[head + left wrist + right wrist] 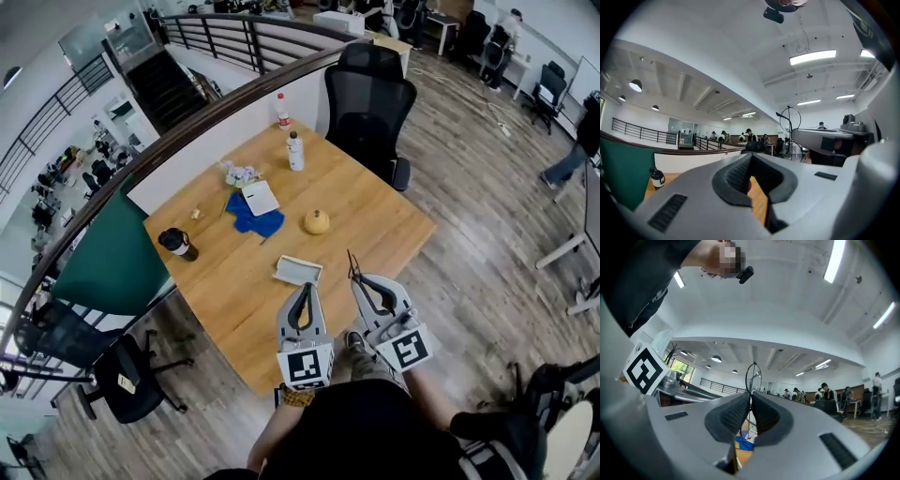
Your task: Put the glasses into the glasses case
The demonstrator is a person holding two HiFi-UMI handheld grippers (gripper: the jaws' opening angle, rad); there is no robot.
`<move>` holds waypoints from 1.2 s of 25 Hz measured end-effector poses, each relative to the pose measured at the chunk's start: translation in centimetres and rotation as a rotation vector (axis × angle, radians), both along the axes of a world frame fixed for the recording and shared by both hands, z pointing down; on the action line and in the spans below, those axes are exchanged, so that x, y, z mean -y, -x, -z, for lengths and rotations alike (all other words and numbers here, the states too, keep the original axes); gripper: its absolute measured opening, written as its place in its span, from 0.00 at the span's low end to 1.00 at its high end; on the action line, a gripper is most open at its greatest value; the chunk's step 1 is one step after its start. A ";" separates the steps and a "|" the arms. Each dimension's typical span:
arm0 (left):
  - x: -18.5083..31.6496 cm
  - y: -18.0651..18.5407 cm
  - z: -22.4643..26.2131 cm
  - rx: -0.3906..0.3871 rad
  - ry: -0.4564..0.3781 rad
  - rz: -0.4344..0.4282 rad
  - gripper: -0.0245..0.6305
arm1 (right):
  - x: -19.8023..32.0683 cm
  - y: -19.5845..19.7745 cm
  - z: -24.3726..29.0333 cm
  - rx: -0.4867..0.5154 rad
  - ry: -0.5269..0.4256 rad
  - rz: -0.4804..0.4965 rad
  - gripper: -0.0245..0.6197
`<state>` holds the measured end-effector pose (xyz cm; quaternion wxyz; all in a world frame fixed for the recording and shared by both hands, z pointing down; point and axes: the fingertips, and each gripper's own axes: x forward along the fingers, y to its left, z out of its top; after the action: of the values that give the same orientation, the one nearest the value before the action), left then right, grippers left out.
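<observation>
There we were at the near edge of the wooden table (234, 309), a gripper in each hand, both pointed out across the top. Our right gripper (356, 278) had the glasses (352, 263). Its jaws were clamped together on the thin wire frame, and in the right gripper view one round lens stood up just above the dark pads. So the glasses were in the air over the near part of the table, just to the right of the glasses case (298, 270) and not touching it. The case lay flat on the wood, pale and rectangular, and it looked open with its inside facing up.

Our left gripper (307, 288) hovered just beside the right one, its tips near the case's closest side. Its jaws met tip to tip with nothing between them, and only bare wood showed through the gap under the pads. From the left gripper view we caught the right gripper off to the side, the round lens sticking up from its nose.

Farther out on the table we had a blue cloth (255, 221) with a white card (260, 198) lying partly on it. A small round yellow thing (317, 222) sat to the right of the cloth, and a little bunch of flowers (238, 173) just beyond it. Toward the far corner stood a white bottle (295, 151) and a bottle with a red top (283, 111). A dark cup (176, 243) stood near the left edge, and a black office chair (370, 103) was at the far side.
</observation>
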<state>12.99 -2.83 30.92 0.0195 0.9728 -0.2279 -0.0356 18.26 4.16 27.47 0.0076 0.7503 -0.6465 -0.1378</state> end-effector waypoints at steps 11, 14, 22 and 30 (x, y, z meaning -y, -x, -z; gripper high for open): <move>0.9 -8.5 0.0 0.057 -0.056 0.137 0.07 | 2.0 -10.4 -0.8 0.047 0.005 0.140 0.08; 0.6 -9.1 -0.3 0.070 -0.054 0.189 0.07 | 2.6 -11.6 -1.3 0.056 0.013 0.197 0.08; 0.6 -8.7 -2.0 0.099 -0.050 0.308 0.07 | 4.8 -11.6 -2.9 0.078 0.040 0.339 0.08; 3.0 -8.5 -4.6 0.095 -0.017 0.376 0.07 | 7.4 -10.6 -7.3 0.044 0.166 0.384 0.08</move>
<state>21.51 -5.85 35.53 -0.0064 0.9138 -0.4060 0.0054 28.82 -3.24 34.73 0.0287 0.6131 -0.7867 -0.0664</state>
